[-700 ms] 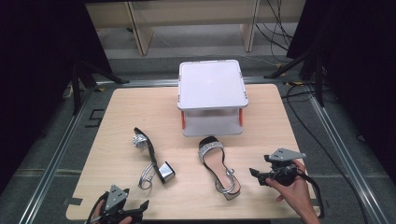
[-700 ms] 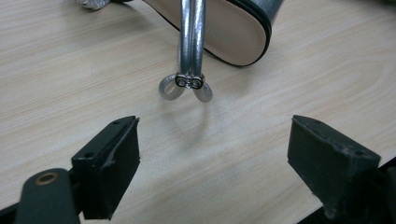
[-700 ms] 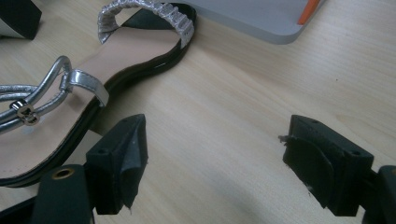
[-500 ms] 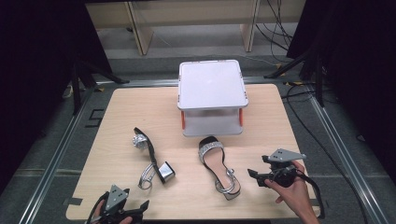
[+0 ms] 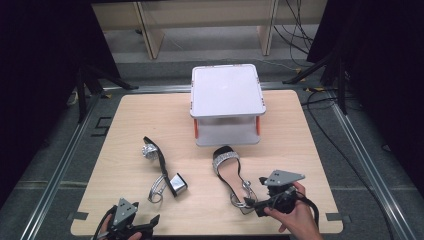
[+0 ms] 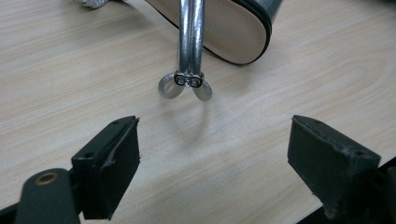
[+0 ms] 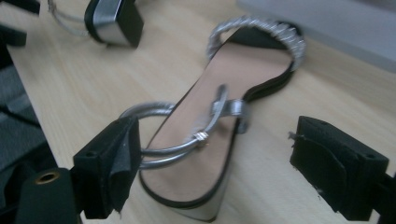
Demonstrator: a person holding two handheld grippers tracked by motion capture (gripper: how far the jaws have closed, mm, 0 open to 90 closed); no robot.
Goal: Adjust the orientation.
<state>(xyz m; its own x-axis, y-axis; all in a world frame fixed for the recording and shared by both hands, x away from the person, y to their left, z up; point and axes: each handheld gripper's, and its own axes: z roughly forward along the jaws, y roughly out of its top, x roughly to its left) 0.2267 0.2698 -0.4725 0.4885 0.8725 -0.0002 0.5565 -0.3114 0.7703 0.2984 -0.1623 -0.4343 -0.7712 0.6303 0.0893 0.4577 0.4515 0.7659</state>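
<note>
Nothing is lifted yet: the left tool (image 5: 131,226) gapes empty before the tipped sandal (image 5: 162,171) on the table (image 5: 280,115); the right tool (image 5: 264,200), wide open, straddles the upright sandal's (image 5: 231,176) heel, ungripped.

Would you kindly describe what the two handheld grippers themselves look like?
Both are black. The left gripper and right gripper each carry a grey three-cornered plate on top and trail a black cable. Each has two blocky black jaws with worn pads, and a brass-coloured eyelet at the base.
</note>
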